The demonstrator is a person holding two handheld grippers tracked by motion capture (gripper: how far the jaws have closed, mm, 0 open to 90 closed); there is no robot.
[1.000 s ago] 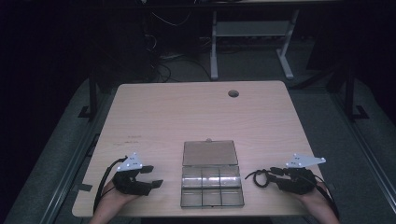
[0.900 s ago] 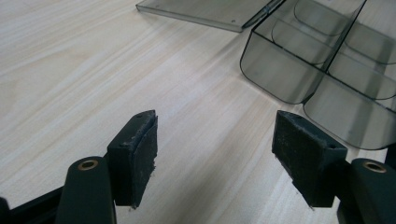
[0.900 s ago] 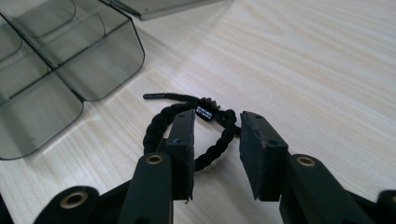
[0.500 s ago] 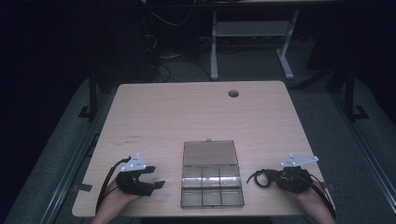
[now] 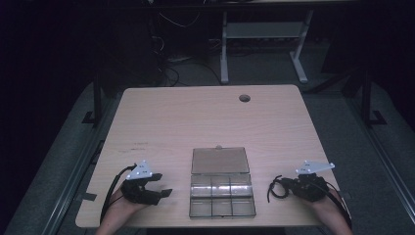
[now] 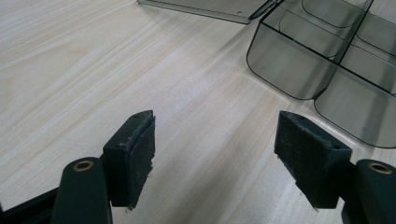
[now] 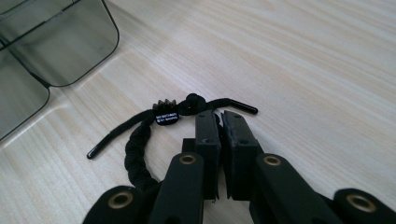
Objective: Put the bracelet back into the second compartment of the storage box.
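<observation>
Right gripper [image 7: 219,116] — jaws just closing, clenched on the black braided cord bracelet [image 7: 140,140], ready for lifting. Left gripper [image 6: 215,149] — released, empty, waiting beside the clear smoky plastic compartment box [image 5: 222,196], lid open to receive.

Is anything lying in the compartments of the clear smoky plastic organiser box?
No: in the high view every compartment of the clear smoky plastic organiser box lies bare, its lid folded open behind it.

Left hand-held gripper [image 5: 164,192] agape, right hand-held gripper [image 7: 220,116] nearly closed
</observation>
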